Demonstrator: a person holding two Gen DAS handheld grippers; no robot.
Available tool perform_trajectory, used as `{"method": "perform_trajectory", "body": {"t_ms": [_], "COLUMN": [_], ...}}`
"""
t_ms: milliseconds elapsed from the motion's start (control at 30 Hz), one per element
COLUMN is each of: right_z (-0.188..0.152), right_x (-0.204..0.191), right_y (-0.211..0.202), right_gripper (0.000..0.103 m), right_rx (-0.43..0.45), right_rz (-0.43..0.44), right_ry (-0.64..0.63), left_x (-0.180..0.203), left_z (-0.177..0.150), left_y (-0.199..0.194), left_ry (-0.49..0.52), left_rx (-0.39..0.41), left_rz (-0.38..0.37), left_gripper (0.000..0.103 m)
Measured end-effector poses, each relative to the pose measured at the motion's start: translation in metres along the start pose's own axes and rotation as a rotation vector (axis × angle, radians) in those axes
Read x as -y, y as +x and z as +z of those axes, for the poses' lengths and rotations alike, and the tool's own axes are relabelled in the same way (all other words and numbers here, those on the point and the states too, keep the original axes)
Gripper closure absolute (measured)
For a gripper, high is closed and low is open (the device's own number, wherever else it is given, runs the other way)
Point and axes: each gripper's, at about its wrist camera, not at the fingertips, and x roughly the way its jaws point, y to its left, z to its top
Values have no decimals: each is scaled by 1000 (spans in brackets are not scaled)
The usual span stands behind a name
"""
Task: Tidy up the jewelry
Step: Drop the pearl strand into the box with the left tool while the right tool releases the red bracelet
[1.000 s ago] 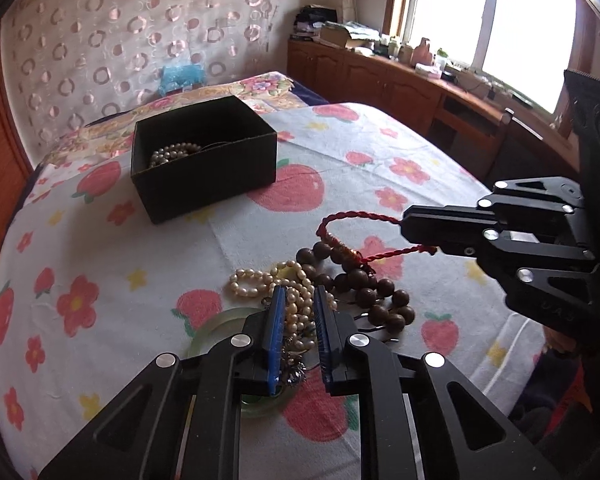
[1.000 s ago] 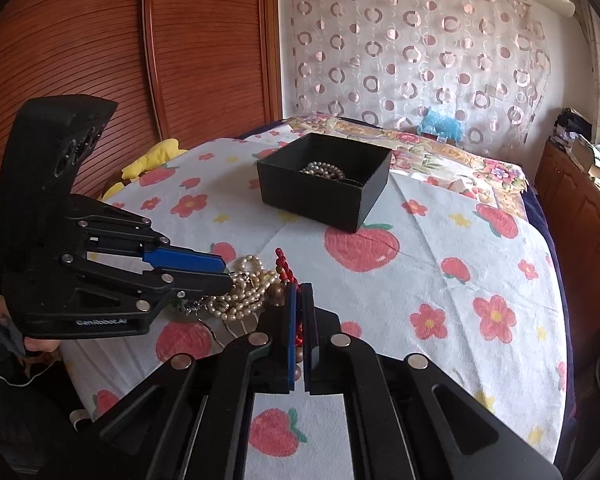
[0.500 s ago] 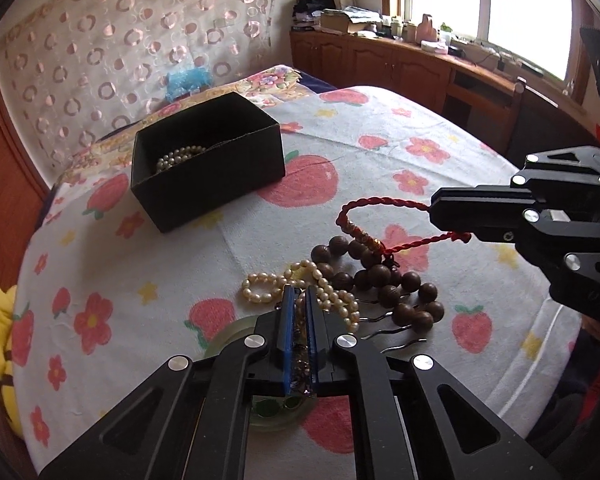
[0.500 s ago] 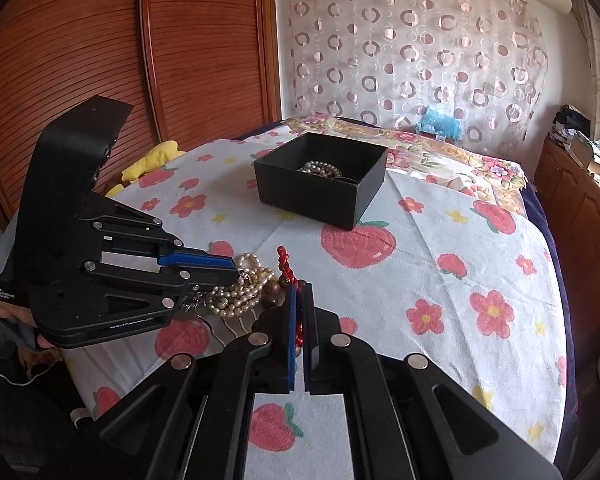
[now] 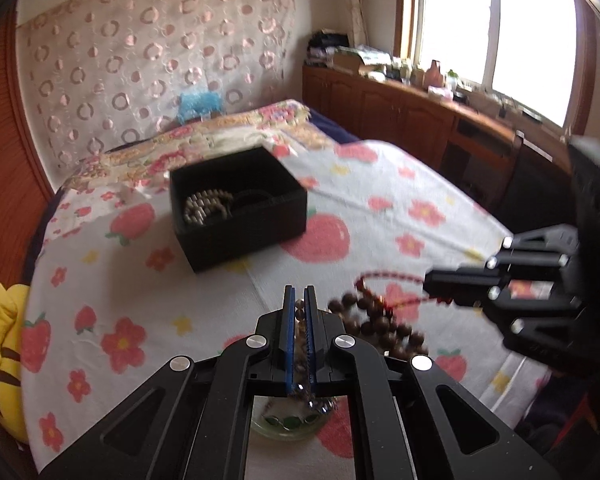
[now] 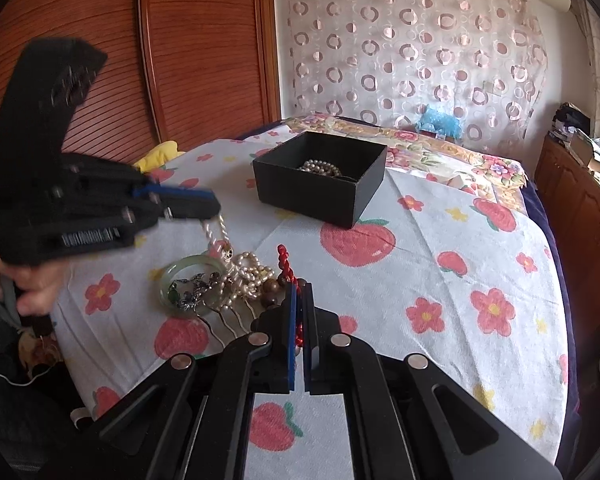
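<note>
Two black two-finger grippers with blue pads worked over a bed covered in a soft white sheet (image 6: pixel 440 216) printed with red strawberries and flowers. The left gripper (image 5: pixel 299 300) was clamped shut on a strand of small round cream pearls (image 6: pixel 220 236), which hung from its tips down to the pile below. The right gripper (image 6: pixel 299 308) was closed tight on a thin red beaded cord (image 6: pixel 285 262); in the left wrist view that cord stretched taut from its tips to a string of large dark-brown wooden beads (image 5: pixel 374 322). The pile lay near the sheet's near edge: one smooth pale-green bangle (image 6: pixel 194 268), one metal hair comb (image 6: pixel 230 318) with thin wavy prongs, the heaped pearls and the wooden beads, all touching. One matte black rectangular box (image 6: pixel 320 192), open-topped, sat toward the middle of the sheet, well apart from the pile, holding one coil of pearl beads (image 6: pixel 320 168).
</note>
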Motion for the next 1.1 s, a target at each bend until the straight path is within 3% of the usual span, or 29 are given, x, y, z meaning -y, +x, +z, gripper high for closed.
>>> {"method": "perform_trajectory", "body": {"t_ms": [667,1100], "right_z": [39,93], "right_x": [0,7], "right_y": [-2,14], "right_gripper": [100,100], "right_rx": [42,74], "right_rz": [2,-3], "right_ry": [-46,-110], "left_x": [-34,-47], "left_z": [72,126], "left_y": [-64,-94], "left_ry": [-37,-13], "left_rx": [207,304], "left_rz": [44,109], "left_gripper": [99,99]}}
